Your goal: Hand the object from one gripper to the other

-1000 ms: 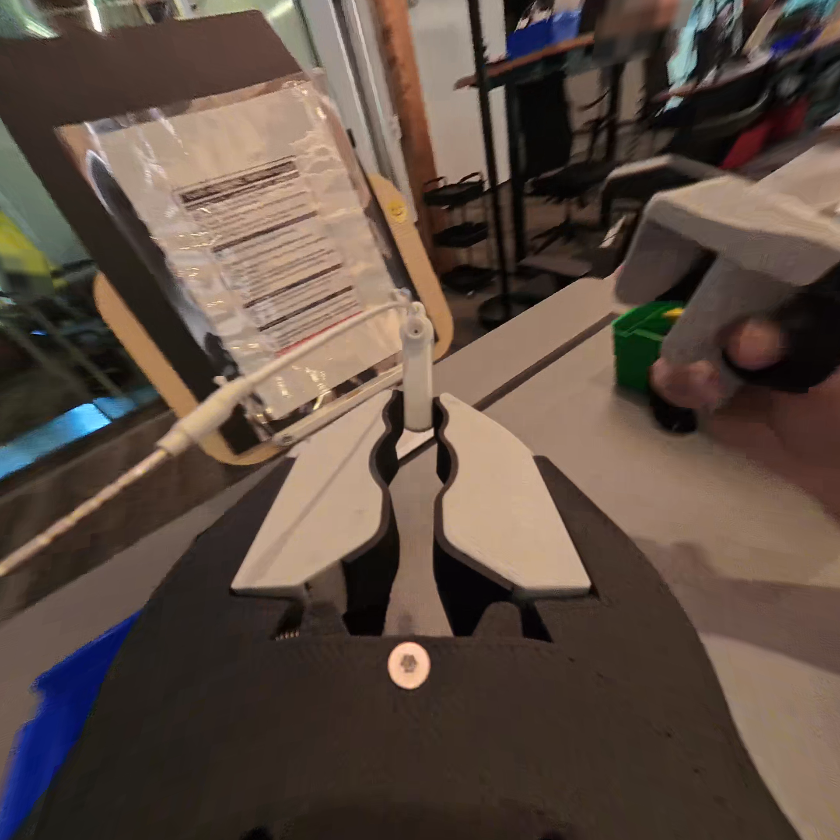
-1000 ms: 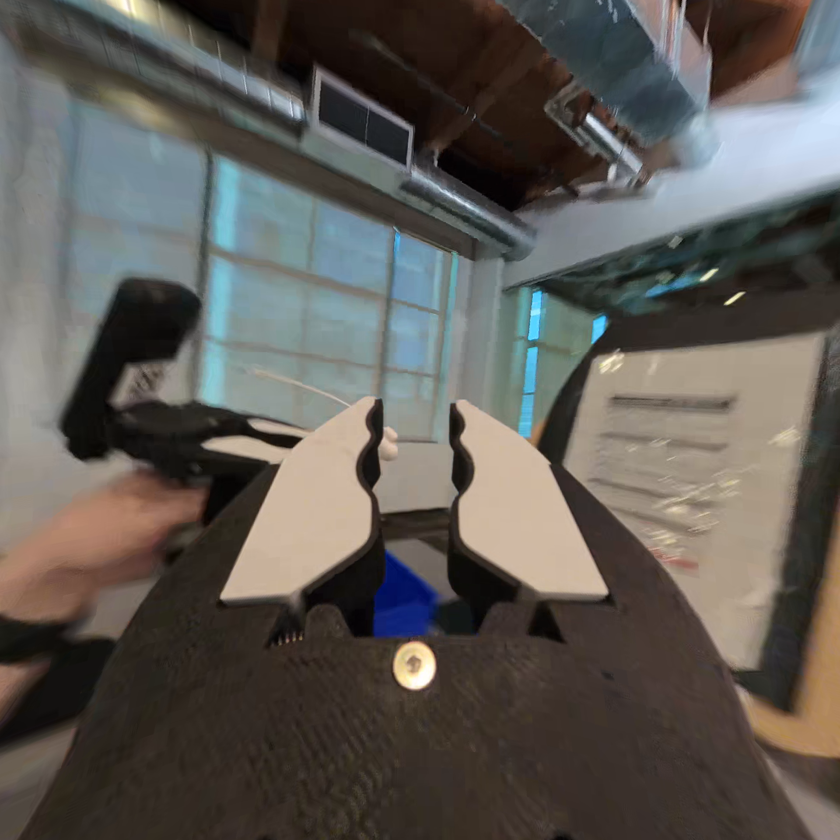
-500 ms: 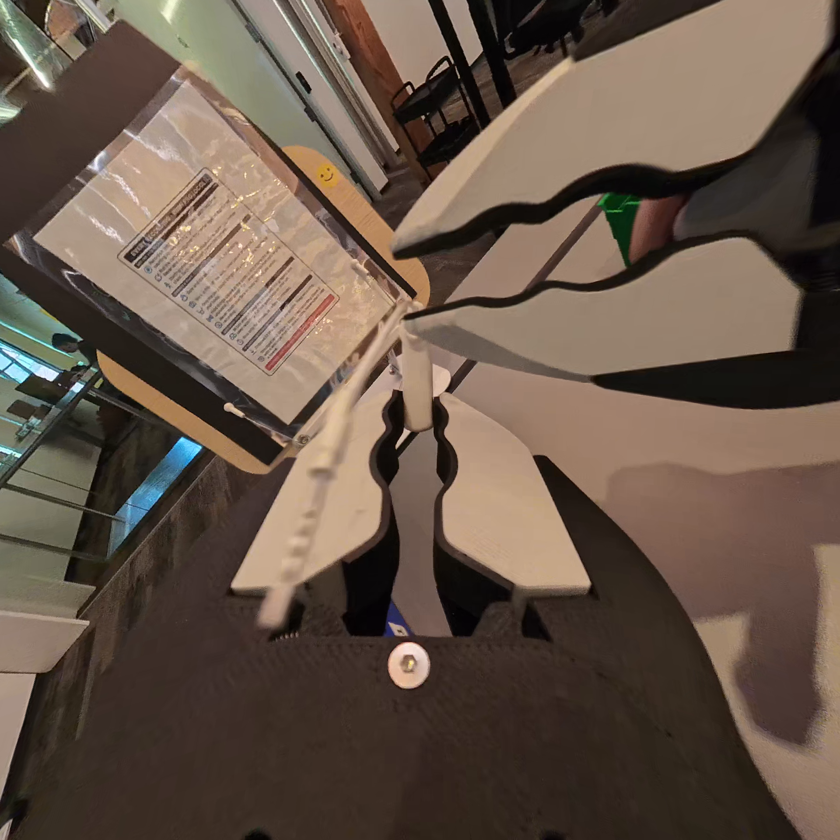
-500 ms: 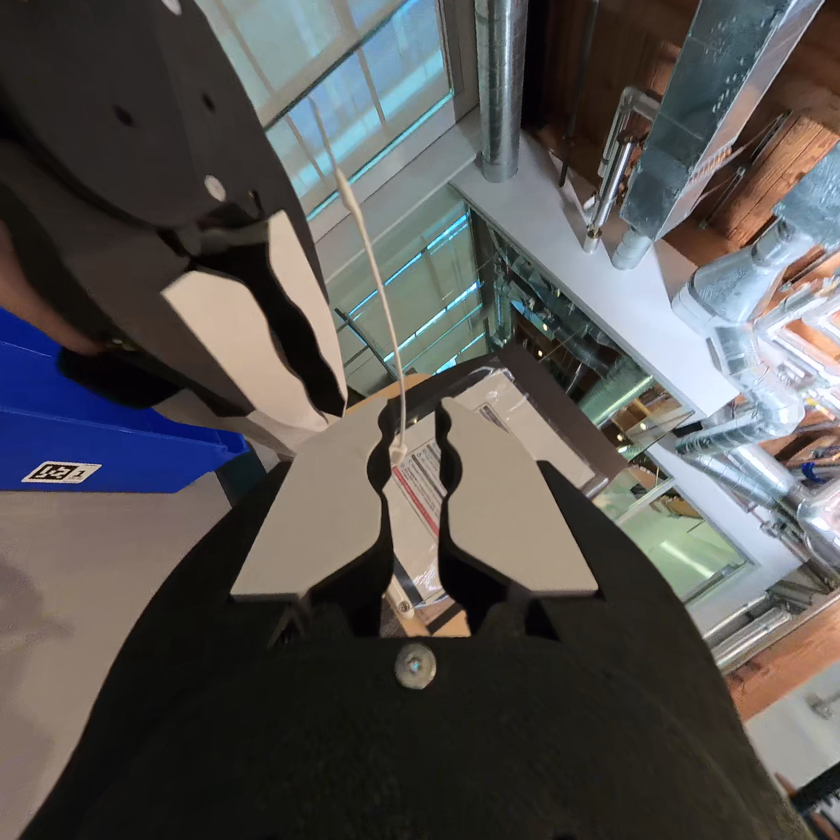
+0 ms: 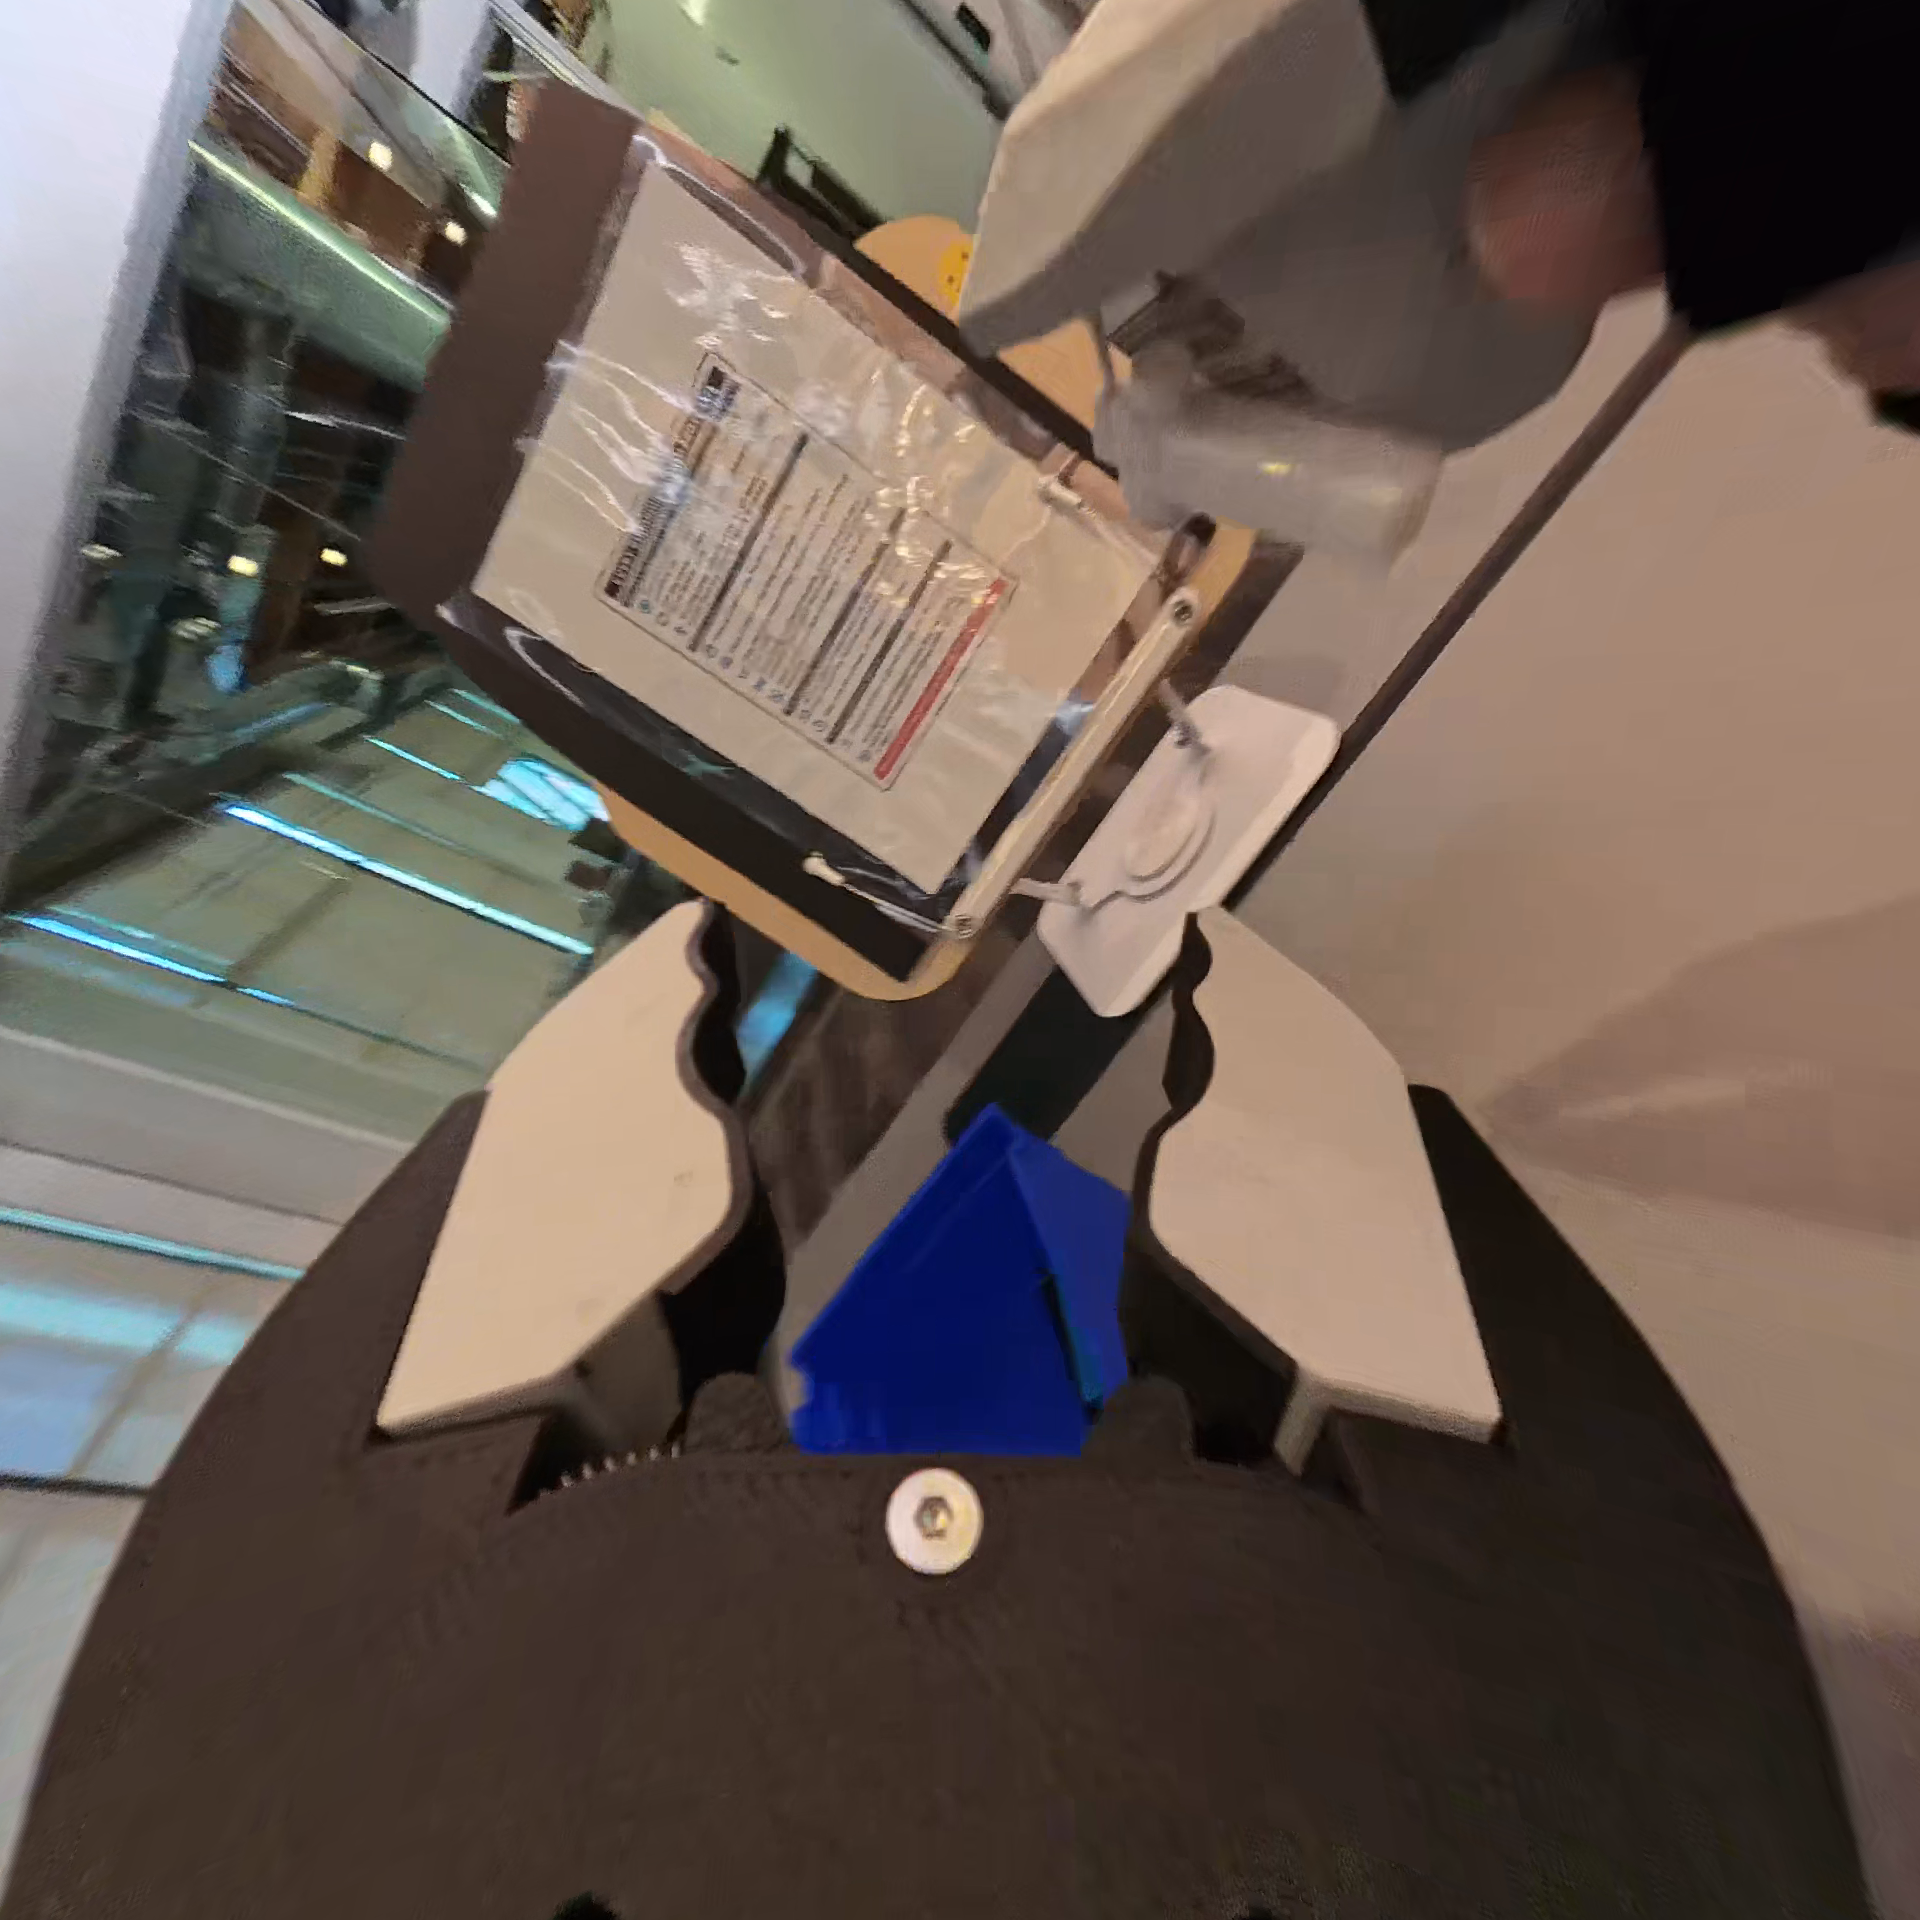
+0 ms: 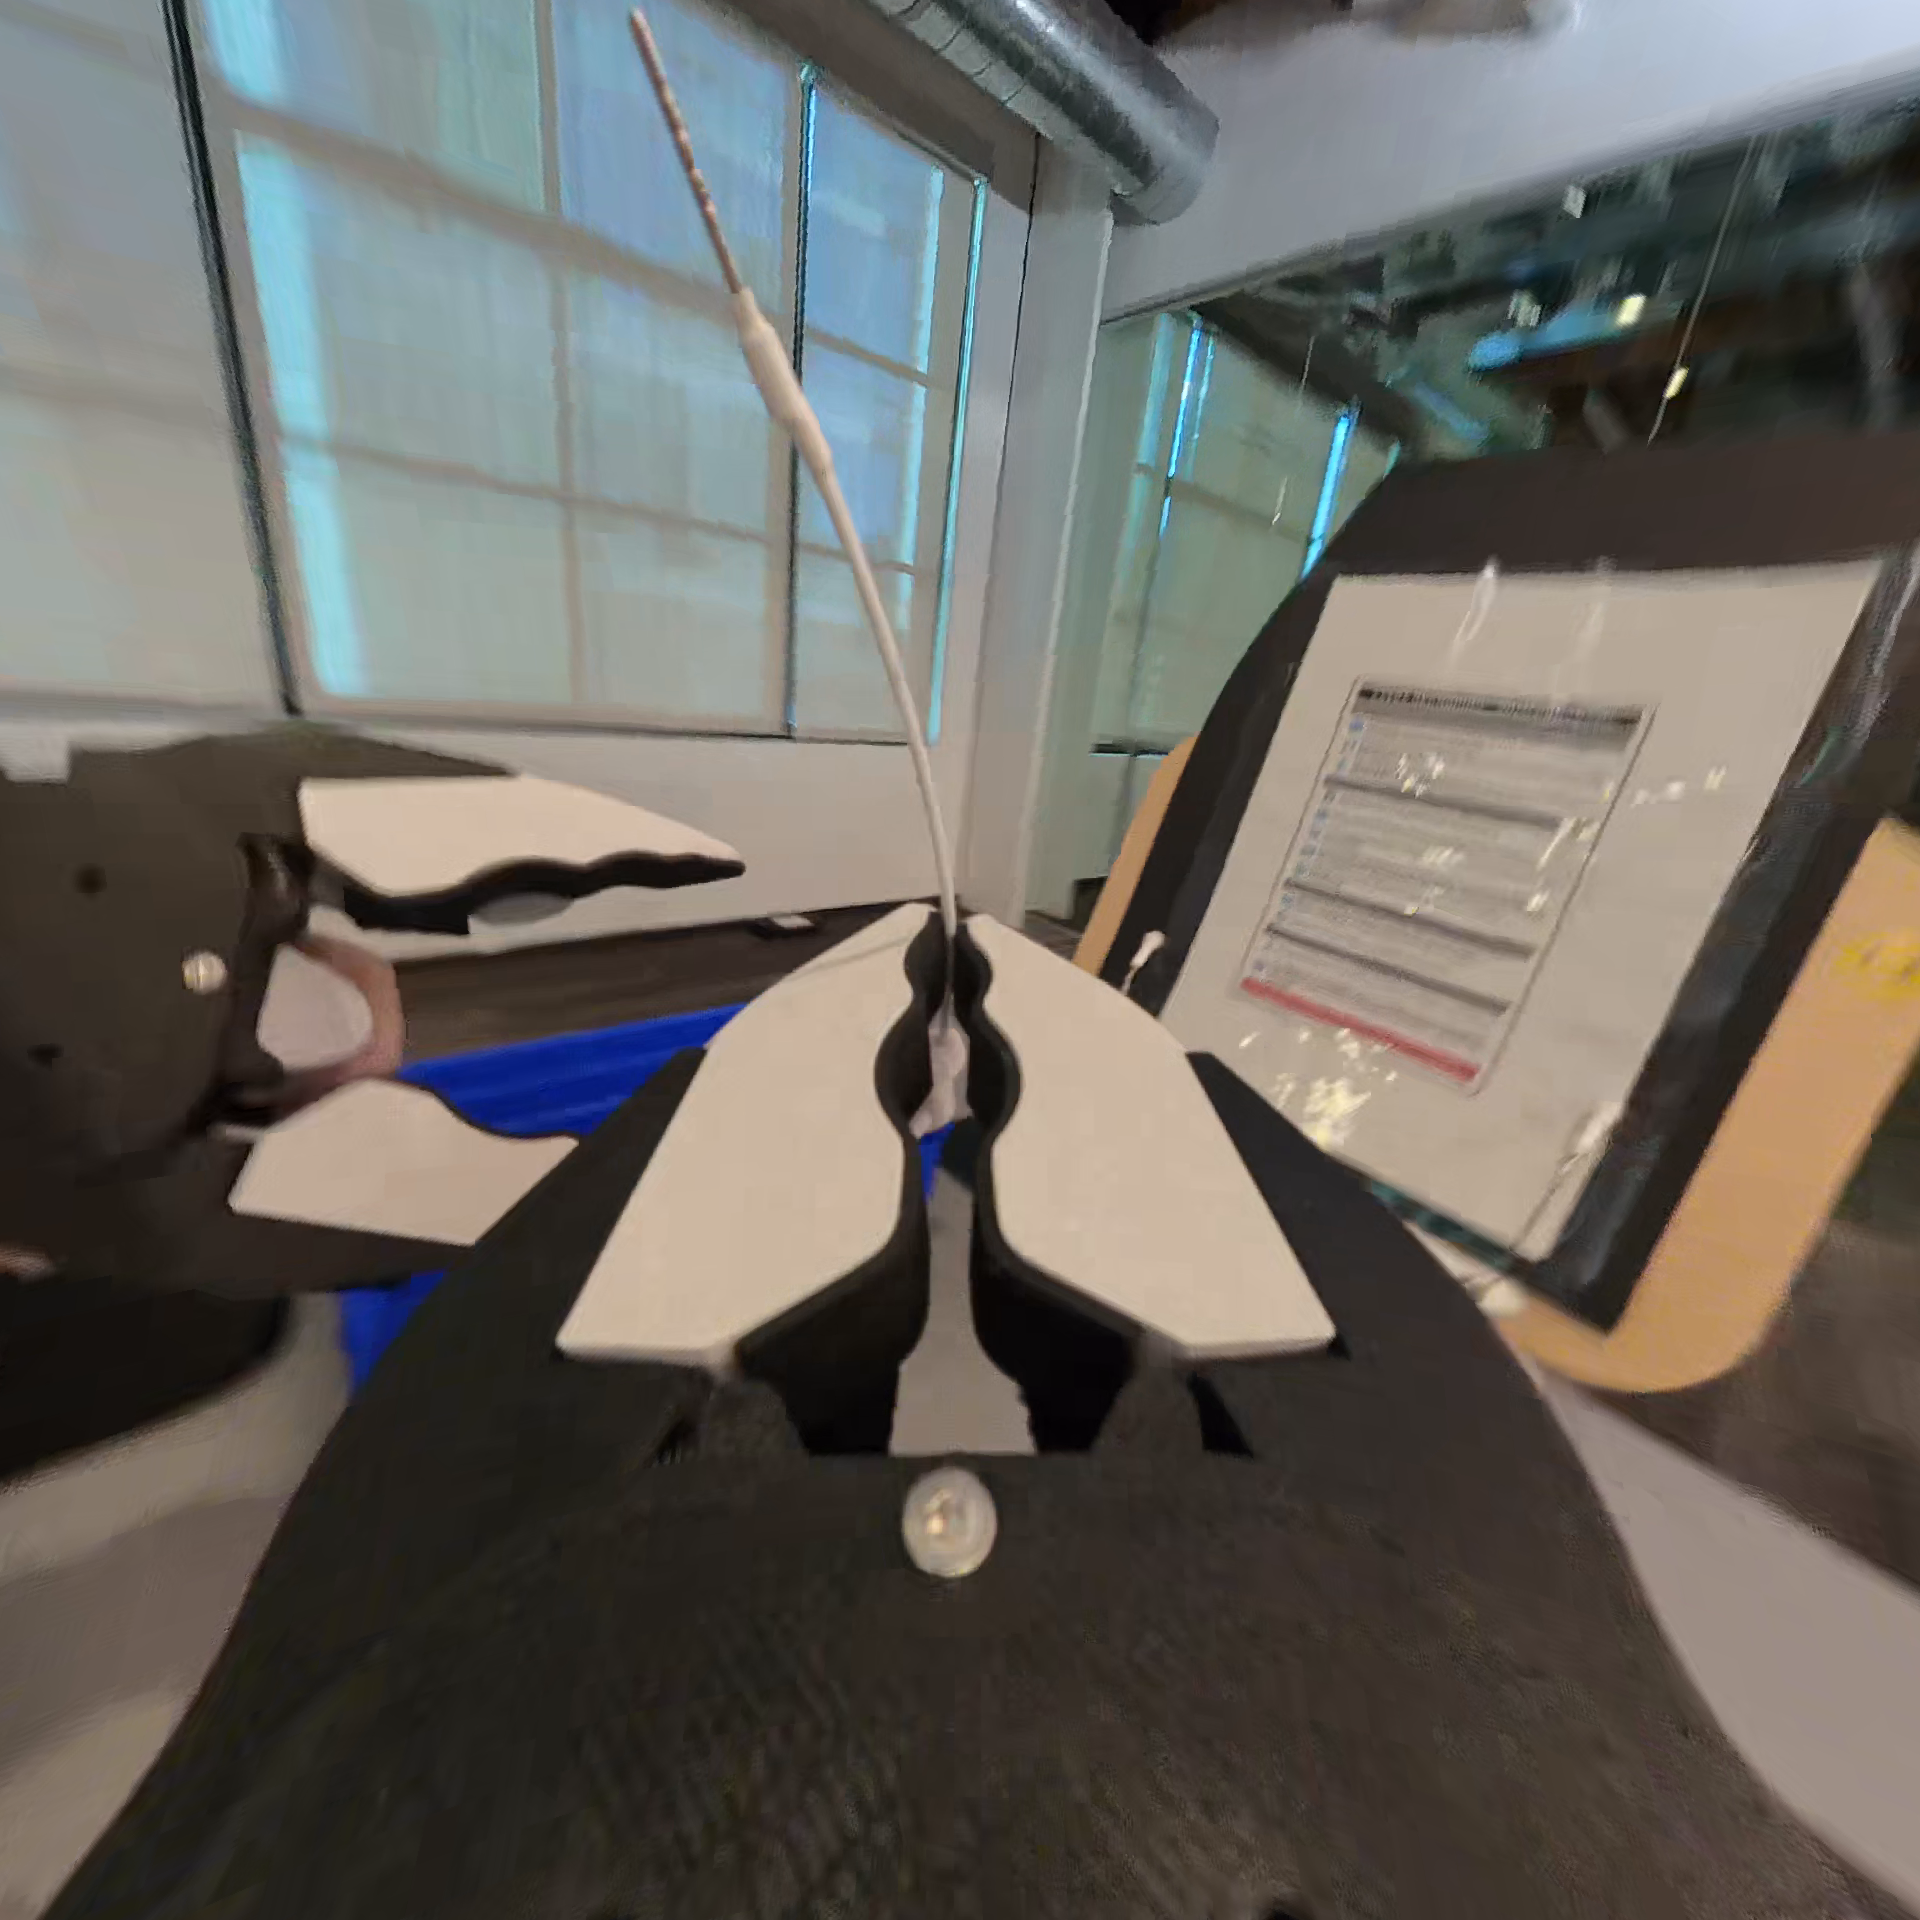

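The object is a thin white cable with a white plug at its end. In the right wrist view my right gripper (image 6: 948,925) is shut on the plug (image 6: 943,1070), and the cable (image 6: 800,436) rises up and to the left from the fingertips. My left gripper (image 6: 644,1003) is to its left, open and empty, apart from the cable. In the left wrist view my left gripper (image 5: 945,925) is wide open with nothing between the fingers. The right gripper (image 5: 1039,312) is at the upper right, blurred, with the white plug (image 5: 1268,473) below it.
A black-framed sign board with a plastic-covered sheet (image 5: 790,582) stands on the grey table (image 5: 1662,831) and also shows in the right wrist view (image 6: 1507,883). A white square pad (image 5: 1184,842) lies at its foot. A blue bin (image 5: 977,1320) (image 6: 582,1060) is below the grippers.
The left gripper has opened and let go of the plug. The right gripper has shut on it and now holds the cable alone. The two grippers have drawn apart.
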`<action>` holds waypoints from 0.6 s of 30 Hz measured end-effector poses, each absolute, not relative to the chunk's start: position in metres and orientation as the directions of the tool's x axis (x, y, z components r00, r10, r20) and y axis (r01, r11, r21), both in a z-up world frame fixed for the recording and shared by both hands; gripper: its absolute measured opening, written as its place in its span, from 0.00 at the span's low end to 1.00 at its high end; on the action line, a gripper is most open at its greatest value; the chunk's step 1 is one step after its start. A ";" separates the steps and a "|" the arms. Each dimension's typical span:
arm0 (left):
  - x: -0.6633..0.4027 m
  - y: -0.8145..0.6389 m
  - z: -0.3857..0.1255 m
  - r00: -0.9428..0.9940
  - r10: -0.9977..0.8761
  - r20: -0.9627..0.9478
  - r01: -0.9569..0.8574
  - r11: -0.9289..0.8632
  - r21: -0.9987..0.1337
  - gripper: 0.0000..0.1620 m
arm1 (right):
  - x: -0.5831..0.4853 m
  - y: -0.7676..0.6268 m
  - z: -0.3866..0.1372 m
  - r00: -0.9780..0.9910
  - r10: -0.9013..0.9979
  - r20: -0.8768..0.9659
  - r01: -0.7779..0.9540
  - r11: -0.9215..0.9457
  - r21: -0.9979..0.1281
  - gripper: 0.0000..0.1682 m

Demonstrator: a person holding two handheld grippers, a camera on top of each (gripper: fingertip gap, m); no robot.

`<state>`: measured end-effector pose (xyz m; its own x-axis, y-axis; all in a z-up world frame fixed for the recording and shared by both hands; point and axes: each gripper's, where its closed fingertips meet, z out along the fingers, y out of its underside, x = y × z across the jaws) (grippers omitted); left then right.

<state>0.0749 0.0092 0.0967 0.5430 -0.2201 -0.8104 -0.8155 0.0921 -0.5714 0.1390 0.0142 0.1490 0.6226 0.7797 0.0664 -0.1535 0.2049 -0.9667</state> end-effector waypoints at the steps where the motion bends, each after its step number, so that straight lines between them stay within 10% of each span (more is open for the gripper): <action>1: 0.074 0.011 0.100 0.509 -0.168 -0.844 -0.843 0.100 -0.529 0.50 | 0.146 0.021 0.147 0.597 0.802 -0.026 -0.221 0.134 -0.966 0.01; 9: 0.094 0.023 0.090 0.203 0.050 -0.978 -0.976 0.087 -0.198 0.47 | 0.200 0.069 0.131 0.213 0.788 -0.578 -0.632 -0.340 -0.697 0.01; 18: 0.146 0.011 0.073 0.059 0.101 -0.993 -0.976 0.213 -0.036 0.39 | 0.205 0.091 0.103 -0.167 0.640 -0.750 -0.660 -0.638 -0.397 0.01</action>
<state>0.1459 0.0112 0.0729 0.0588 0.1010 -0.9931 -0.9764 0.2128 -0.0362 0.2051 0.0914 0.1035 -0.1675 0.6398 -0.7501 -0.6601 -0.6378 -0.3967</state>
